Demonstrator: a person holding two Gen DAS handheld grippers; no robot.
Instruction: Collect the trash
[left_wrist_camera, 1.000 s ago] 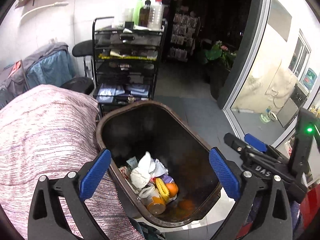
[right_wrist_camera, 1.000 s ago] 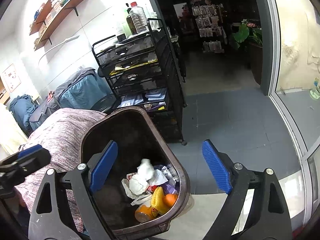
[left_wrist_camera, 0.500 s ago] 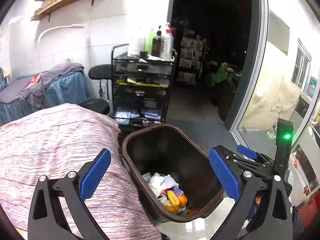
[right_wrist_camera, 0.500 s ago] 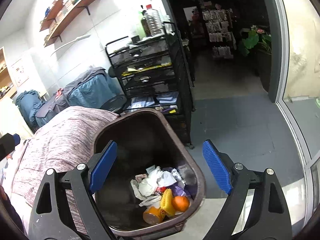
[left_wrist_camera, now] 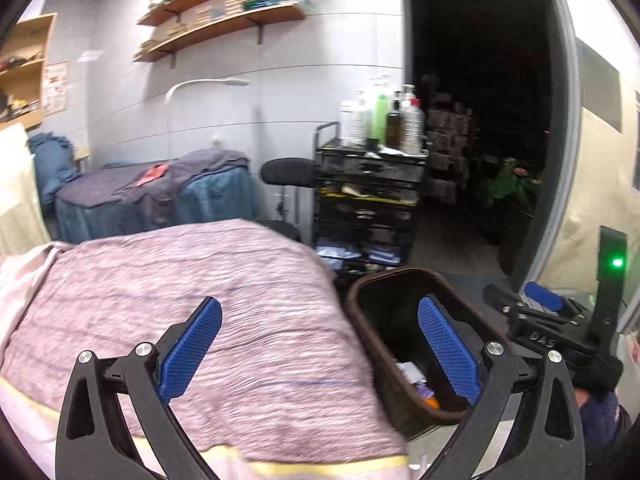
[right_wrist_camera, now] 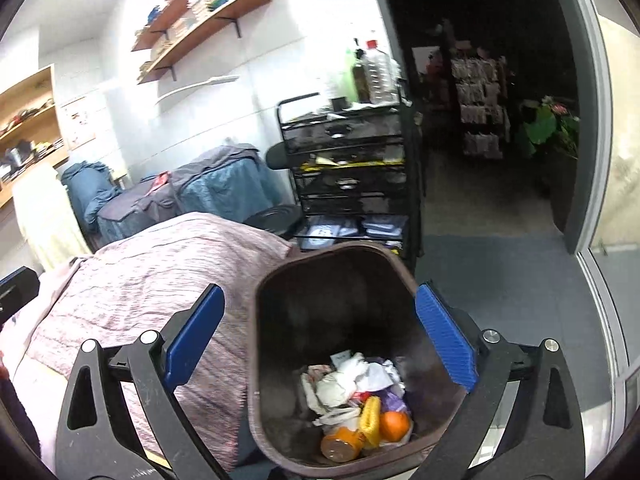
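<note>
Brown plastic trash bin, open-topped, standing upright on the floor beside a bed. At its bottom lie crumpled white paper, a yellow item, an orange and an orange-capped jar on its side.

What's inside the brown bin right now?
The brown plastic bin holds crumpled white paper, an orange fruit, a yellow corn-like piece and an orange-capped jar. Anything beneath the pile is hidden.

The left wrist view is looking forward over the bed, the bin low at its right. The right wrist view is looking down into that bin from close above. Both are sharing the black cart.
</note>
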